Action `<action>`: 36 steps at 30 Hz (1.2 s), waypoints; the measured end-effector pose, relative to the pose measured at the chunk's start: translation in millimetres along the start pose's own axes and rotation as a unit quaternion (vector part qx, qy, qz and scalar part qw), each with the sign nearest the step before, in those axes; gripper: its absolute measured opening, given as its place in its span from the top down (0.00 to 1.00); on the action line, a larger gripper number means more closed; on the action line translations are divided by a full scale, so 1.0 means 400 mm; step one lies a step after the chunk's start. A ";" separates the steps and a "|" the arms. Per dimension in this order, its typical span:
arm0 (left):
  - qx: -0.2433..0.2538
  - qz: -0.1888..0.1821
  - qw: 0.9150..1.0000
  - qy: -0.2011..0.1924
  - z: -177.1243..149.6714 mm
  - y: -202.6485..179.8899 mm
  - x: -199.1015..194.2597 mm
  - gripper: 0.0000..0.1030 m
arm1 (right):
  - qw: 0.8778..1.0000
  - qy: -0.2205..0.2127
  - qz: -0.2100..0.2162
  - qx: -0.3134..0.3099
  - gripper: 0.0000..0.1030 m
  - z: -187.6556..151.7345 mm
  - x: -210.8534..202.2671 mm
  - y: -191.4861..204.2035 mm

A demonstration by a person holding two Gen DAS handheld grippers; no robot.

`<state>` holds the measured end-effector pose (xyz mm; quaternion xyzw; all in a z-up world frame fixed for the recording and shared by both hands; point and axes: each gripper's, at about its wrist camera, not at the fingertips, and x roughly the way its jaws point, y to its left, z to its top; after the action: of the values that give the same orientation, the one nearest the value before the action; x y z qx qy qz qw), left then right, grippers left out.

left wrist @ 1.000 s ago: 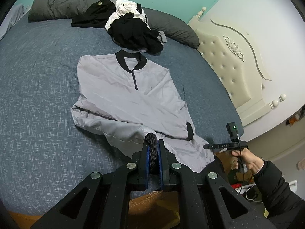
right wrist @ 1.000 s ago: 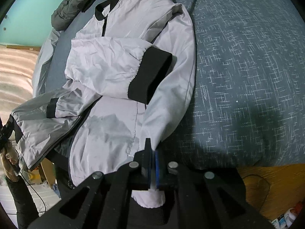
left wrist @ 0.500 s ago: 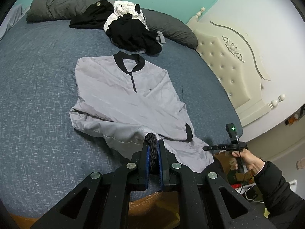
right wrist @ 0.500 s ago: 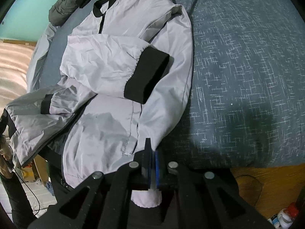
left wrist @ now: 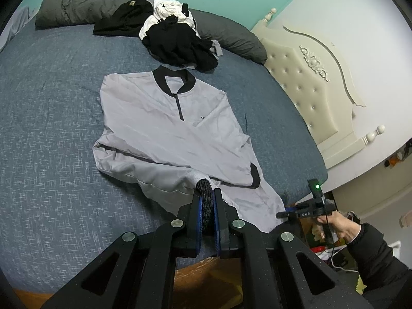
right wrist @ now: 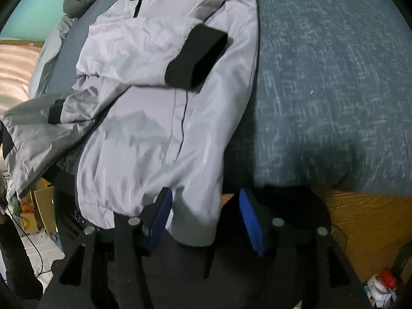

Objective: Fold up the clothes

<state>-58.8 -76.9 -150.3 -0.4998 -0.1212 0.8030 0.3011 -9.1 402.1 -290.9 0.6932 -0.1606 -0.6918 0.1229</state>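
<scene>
A light grey jacket (left wrist: pixel 167 128) with black collar and cuffs lies face up on the blue bed, both sleeves folded across its front. My left gripper (left wrist: pixel 207 198) is shut on the jacket's black knit hem at the near edge. In the right wrist view the jacket (right wrist: pixel 154 128) hangs over the bed's edge, and my right gripper (right wrist: pixel 203 206) is open, its blue pads either side of the hem corner. A black cuff (right wrist: pixel 195 56) lies on the jacket's front. The right gripper also shows in the left wrist view (left wrist: pixel 309 208), held by a hand.
A pile of black and white clothes (left wrist: pixel 175 36) lies beyond the collar, with a dark grey duvet (left wrist: pixel 77 7) behind. A cream padded headboard (left wrist: pixel 316 97) stands at the right. The blue bedspread (left wrist: pixel 46 128) stretches left. Wooden bed frame (right wrist: pixel 360 219) is below the edge.
My right gripper has opened and let go of the jacket's hem corner. My left gripper stays shut on the hem and has shifted slightly.
</scene>
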 end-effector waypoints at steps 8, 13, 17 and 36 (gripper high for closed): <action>-0.001 0.003 1.000 -0.001 0.003 0.003 -0.001 0.92 | 1.000 -0.025 -0.002 -0.009 0.94 0.002 -0.033 0.010; -0.001 0.003 1.000 -0.006 0.025 0.006 0.001 0.92 | 0.999 -0.047 -0.007 -0.018 0.95 0.041 -0.081 0.032; -0.003 0.004 1.000 -0.013 0.057 0.009 0.004 0.92 | 0.997 -0.070 -0.008 -0.028 0.96 0.086 -0.129 0.059; -0.080 0.021 0.995 -0.047 0.351 0.227 0.106 0.92 | 0.992 -0.126 0.011 -0.001 0.96 0.515 -0.302 0.104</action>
<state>-228.1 -108.1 -160.1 -0.4865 -0.1890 0.8193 0.2374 -215.9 422.0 -166.1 0.5987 -0.1819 -0.7723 0.1097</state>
